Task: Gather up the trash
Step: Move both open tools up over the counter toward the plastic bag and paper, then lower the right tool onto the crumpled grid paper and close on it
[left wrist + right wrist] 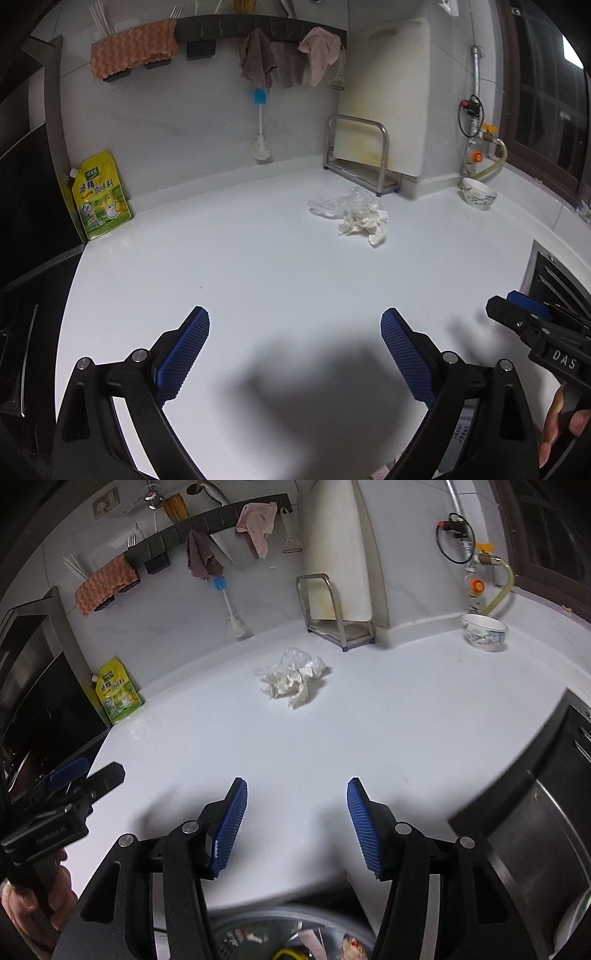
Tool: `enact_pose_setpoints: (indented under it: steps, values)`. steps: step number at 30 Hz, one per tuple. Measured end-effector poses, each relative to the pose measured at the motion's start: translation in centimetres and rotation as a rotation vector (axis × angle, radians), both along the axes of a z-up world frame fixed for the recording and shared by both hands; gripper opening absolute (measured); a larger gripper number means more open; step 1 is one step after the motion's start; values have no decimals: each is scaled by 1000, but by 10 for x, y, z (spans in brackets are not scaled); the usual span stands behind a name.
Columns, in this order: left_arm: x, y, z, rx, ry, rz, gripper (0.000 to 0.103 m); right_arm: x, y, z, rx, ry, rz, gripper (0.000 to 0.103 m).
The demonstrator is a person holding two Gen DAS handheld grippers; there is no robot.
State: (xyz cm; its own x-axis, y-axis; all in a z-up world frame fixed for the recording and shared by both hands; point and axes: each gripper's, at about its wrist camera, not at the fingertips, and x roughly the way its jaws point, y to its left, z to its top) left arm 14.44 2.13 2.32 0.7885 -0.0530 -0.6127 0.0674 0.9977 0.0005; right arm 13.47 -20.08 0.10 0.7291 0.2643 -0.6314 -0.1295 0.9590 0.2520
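At the bottom of the left wrist view, the left gripper (295,350) stands spread wide with nothing between its blue pads. In the right wrist view, the right gripper (297,825) is also released and empty, its jaws parted less widely. Both hover above the near edge of the white countertop (258,266).

Under the right gripper, at the bottom edge of its view, a round bin (280,938) shows scraps already inside; the left view barely shows this.

The remaining trash (354,216), crumpled paper lying against a clear plastic film, rests well ahead of both grippers toward the back of the counter. In the left view it sits up and to the right of the jaws; in the right view it lies up and slightly left of them (291,681). I judge it lies roughly between the two, with neither clearly nearer. The heap spreads wider than deep, its long axis running roughly left to right.

Farther back stand a metal rack (364,158), a seasoning pouch (99,195) at left and a bowl (484,631) at right.
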Motion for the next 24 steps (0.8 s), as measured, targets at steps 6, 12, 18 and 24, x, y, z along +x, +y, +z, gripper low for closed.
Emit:
enact_pose_setpoints:
  steps: [6,12,18,24]
  values:
    - [39,4,-3,4,0,13,92,65,12,2,28,18,16,58]
    - [73,2,-10,24,16,5,94,130,24,-2,10,45,10,59]
    - [99,4,-14,17,10,13,96,172,30,-15,-8,87,-2,63]
    - [110,5,-23,13,20,15,96,203,42,-27,-18,125,7,71]
